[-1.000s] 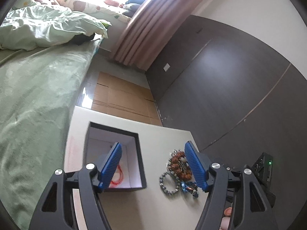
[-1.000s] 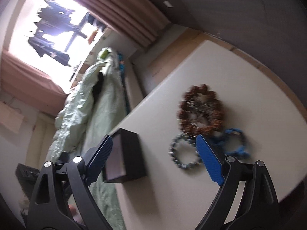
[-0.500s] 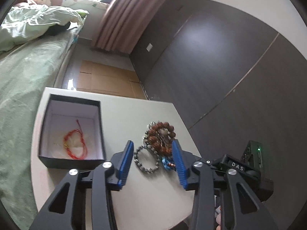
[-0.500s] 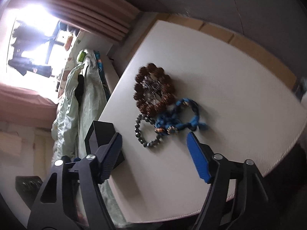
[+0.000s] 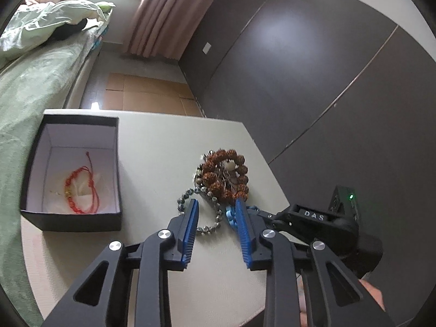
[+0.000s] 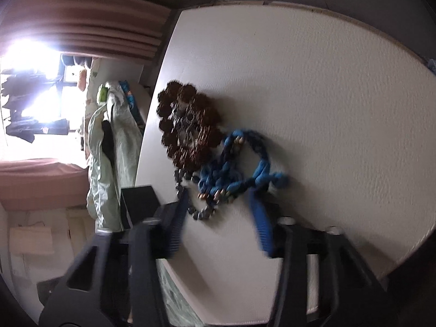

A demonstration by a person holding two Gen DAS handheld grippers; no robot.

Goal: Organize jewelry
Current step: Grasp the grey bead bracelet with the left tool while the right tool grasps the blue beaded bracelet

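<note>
- Black box (image 5: 73,219), lower left of the left wrist view, holds a red cord bracelet (image 5: 79,190).
- Left gripper (image 5: 215,204), jaws partly apart, straddles the grey bead bracelet (image 5: 203,209) at centre; nothing is gripped.
- Right gripper (image 6: 220,199), open and empty, sits nearer the blue braided bracelet (image 6: 237,163); bare tabletop (image 6: 327,109) lies rightward.

Bedroom: bed (image 5: 32,87), curtain (image 5: 166,13).
</note>
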